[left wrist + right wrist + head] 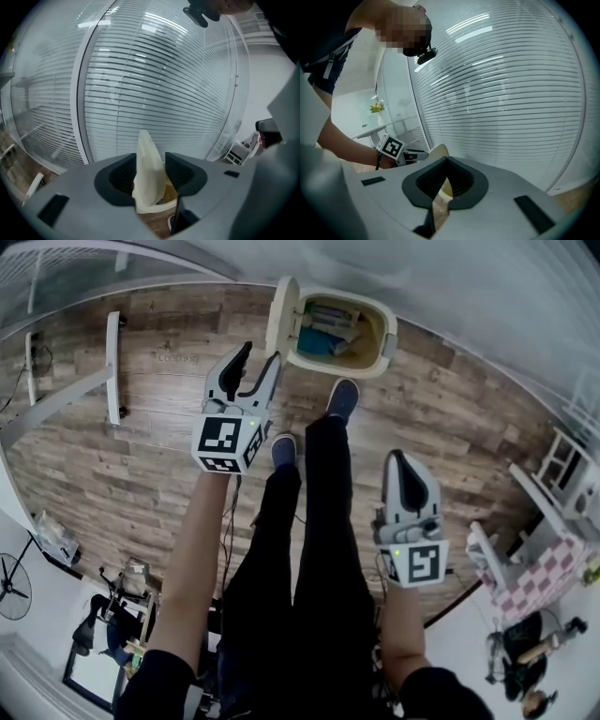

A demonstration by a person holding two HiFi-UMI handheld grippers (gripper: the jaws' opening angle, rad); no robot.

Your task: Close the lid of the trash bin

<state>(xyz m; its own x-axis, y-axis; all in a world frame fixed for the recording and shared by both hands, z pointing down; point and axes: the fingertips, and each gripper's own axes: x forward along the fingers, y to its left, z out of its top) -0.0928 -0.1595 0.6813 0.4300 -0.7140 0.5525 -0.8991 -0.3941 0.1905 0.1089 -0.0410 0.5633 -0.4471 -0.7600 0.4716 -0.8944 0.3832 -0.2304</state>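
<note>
The cream trash bin (382, 345) stands on the wood floor at the top of the head view, with rubbish inside. Its lid (281, 315) is swung up and open on the bin's left side. My left gripper (260, 354) hovers just in front of the lid's edge with its jaws apart. In the left gripper view the lid (149, 173) shows edge-on in the gap of the left gripper (150, 164), and I see no pad pressing on it. My right gripper (405, 457) hangs lower right, away from the bin, jaws together and empty. In the right gripper view the right gripper (446, 161) points towards the lid (439, 151).
The person's dark-trousered legs (309, 521) and shoes (342, 397) stand just in front of the bin. A white desk frame (112, 367) is at the left, a pink checked stool (544, 573) at the right, a fan (11, 587) at lower left. Window blinds (154, 79) rise behind the bin.
</note>
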